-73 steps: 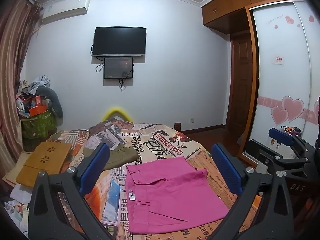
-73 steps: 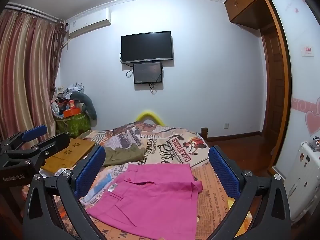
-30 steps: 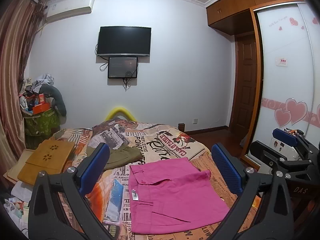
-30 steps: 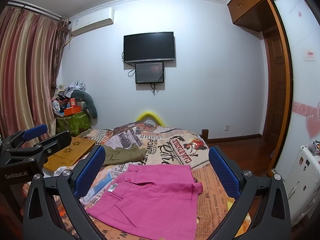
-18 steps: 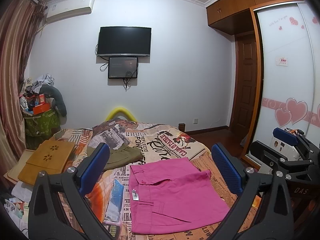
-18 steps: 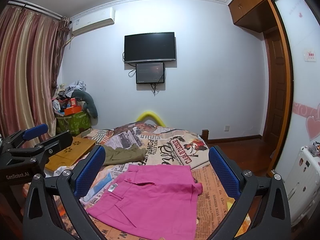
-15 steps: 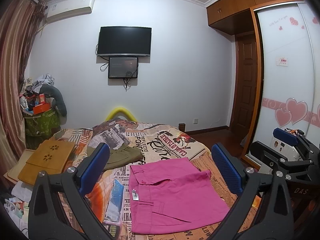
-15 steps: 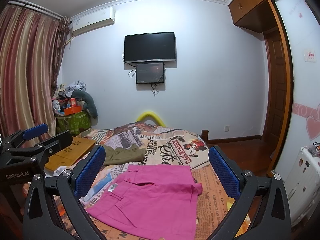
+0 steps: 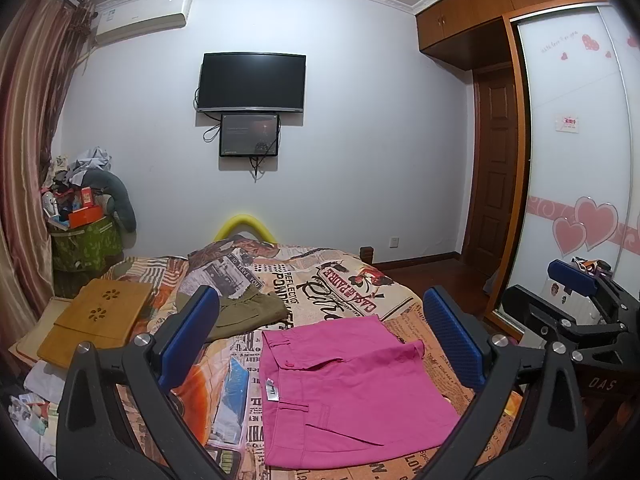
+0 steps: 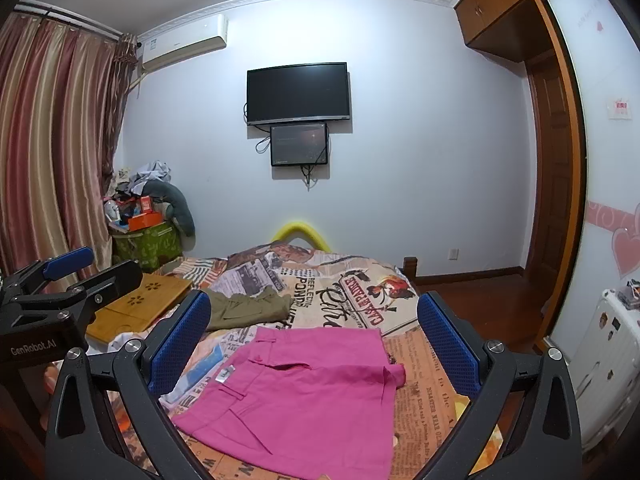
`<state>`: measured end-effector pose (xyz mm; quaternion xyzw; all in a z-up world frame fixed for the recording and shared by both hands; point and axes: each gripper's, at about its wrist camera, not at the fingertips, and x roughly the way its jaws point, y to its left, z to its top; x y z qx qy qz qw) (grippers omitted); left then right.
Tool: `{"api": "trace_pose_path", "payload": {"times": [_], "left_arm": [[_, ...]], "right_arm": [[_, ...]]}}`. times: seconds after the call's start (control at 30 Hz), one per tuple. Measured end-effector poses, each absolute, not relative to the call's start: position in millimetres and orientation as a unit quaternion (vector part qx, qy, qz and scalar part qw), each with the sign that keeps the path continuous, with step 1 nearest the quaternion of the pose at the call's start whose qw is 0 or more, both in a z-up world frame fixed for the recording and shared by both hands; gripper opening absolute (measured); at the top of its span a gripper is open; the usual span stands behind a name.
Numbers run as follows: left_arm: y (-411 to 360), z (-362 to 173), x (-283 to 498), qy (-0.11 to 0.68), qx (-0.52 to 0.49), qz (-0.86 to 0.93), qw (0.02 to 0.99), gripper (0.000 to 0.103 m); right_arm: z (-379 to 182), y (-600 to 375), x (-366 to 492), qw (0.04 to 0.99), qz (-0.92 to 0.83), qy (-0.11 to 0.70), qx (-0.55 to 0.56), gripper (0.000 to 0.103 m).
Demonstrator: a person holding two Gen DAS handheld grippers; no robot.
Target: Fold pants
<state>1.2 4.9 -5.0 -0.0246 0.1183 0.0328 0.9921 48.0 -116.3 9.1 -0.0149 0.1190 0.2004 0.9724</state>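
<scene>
Bright pink pants lie folded into a compact rectangle on the patterned bedspread, waistband toward the left. My left gripper hovers above and in front of them, open, nothing between its blue pads. My right gripper is likewise open and raised over the pants, touching nothing. Each gripper shows at the edge of the other's view: the right gripper at the right, the left gripper at the left.
Olive-green folded pants lie behind the pink ones. A bamboo lap tray rests at the bed's left edge. A green bin piled with clutter stands by the curtain. A sliding wardrobe and white radiator are right.
Both grippers drifted slightly since 2.4 s ago, shifting the views a little; the pink pants have not moved and both grippers stayed open.
</scene>
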Motion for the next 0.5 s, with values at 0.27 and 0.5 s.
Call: {"api": "trace_pose_path", "payload": {"times": [0.27, 0.5], "left_arm": [[6.4, -9.5, 9.1, 0.129, -0.026, 0.039, 0.991, 0.103], [19.7, -28.5, 36.0, 0.164, -0.035, 0.055, 0.984, 0.103]], "right_arm": [[6.1, -115.8, 50.1, 0.972, 0.2, 0.124, -0.014, 0.103], [-10.4, -118.2, 69.5, 0.97, 0.187, 0.154, -0.012, 0.103]]}}
